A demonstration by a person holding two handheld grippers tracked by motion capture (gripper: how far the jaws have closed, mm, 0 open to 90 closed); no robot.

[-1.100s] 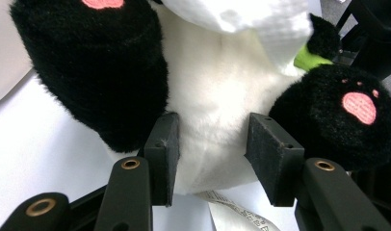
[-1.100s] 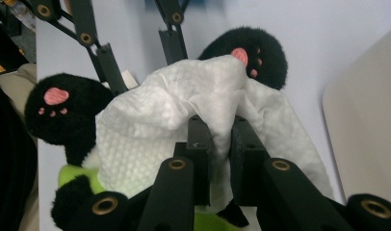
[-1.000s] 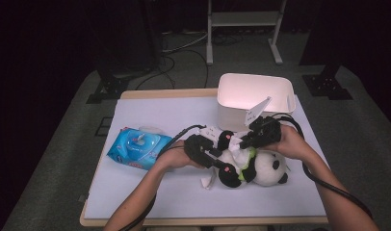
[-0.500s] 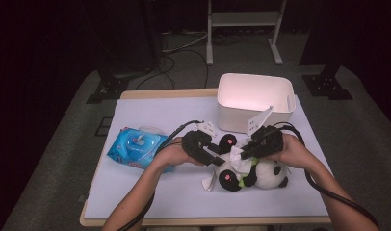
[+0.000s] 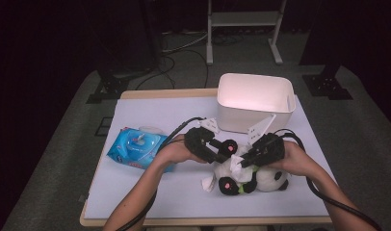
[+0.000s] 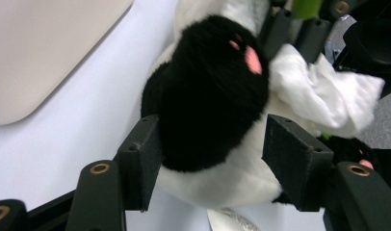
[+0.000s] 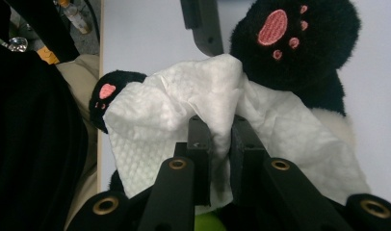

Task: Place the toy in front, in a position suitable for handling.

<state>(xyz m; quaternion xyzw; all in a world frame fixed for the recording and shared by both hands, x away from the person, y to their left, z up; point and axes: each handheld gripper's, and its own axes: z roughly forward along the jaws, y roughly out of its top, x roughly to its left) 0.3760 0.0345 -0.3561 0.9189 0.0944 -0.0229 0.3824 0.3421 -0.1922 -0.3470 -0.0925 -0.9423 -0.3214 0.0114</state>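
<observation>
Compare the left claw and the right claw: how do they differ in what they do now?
The left claw has just been opening, its jaws apart around the panda's black paw; the right claw is shut on the white wipe. The left sits on thick plush, the right pinches thin cloth. Both work on the same panda toy.
</observation>
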